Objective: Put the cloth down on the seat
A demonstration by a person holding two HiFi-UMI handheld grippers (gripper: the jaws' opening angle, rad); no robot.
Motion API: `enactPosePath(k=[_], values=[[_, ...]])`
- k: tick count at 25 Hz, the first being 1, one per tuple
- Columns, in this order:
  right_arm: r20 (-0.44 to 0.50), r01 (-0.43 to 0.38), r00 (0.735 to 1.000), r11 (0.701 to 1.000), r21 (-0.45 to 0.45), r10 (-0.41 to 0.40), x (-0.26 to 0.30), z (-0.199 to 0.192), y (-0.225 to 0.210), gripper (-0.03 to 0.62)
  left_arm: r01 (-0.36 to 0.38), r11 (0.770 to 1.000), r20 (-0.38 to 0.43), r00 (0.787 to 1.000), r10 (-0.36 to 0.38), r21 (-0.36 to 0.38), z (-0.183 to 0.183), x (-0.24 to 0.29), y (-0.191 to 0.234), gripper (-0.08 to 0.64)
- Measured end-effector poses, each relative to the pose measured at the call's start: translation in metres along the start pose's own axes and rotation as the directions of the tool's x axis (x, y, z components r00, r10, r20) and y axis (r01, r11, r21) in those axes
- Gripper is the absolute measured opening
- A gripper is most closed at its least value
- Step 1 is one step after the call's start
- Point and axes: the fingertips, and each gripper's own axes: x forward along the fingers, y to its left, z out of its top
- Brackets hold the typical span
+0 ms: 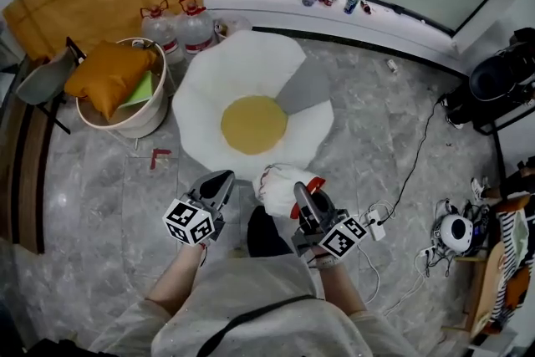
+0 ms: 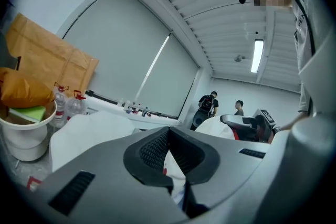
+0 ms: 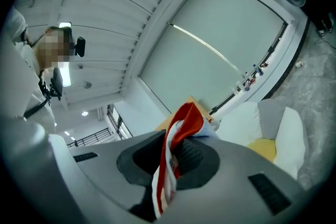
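Observation:
The cloth (image 1: 280,180) is a bunched white bundle with red trim, held over the floor just in front of the seat's near edge. My right gripper (image 1: 303,192) is shut on it; a red and white fold (image 3: 181,118) sticks up between its pads. The seat (image 1: 209,88) is a white, egg-shaped floor cushion with a yellow centre and one grey petal, and it also shows in the right gripper view (image 3: 283,134). My left gripper (image 1: 224,180) hovers to the left of the cloth, apart from it, jaws drawn together (image 2: 168,136). From there the bundle (image 2: 218,126) is visible off to the right.
A white bucket (image 1: 125,109) holding an orange cushion stands left of the seat, with two water bottles (image 1: 180,29) behind it. A chair (image 1: 42,79) is at far left. Cables and a power strip (image 1: 372,221) lie to the right, near black equipment (image 1: 501,88). Two people (image 2: 210,105) stand far off.

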Motion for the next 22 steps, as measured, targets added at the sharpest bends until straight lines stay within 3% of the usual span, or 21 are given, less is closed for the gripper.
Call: enactPosePath(k=[12, 22], values=[[-0.121, -0.102, 0.987, 0.995, 0.006, 0.102, 0.09, 0.043, -0.07, 0.054, -0.058, 0.998, 0.022, 0.998, 0.059, -0.03, 0.033, 0.107, 0.074, 0.014], [-0.164, -0.169, 0.973, 0.986, -0.015, 0.164, 0.165, 0.078, -0.113, 0.054, -0.121, 0.991, 0.03, 0.992, 0.122, -0.049, 0.041, 0.154, 0.125, 0.014]])
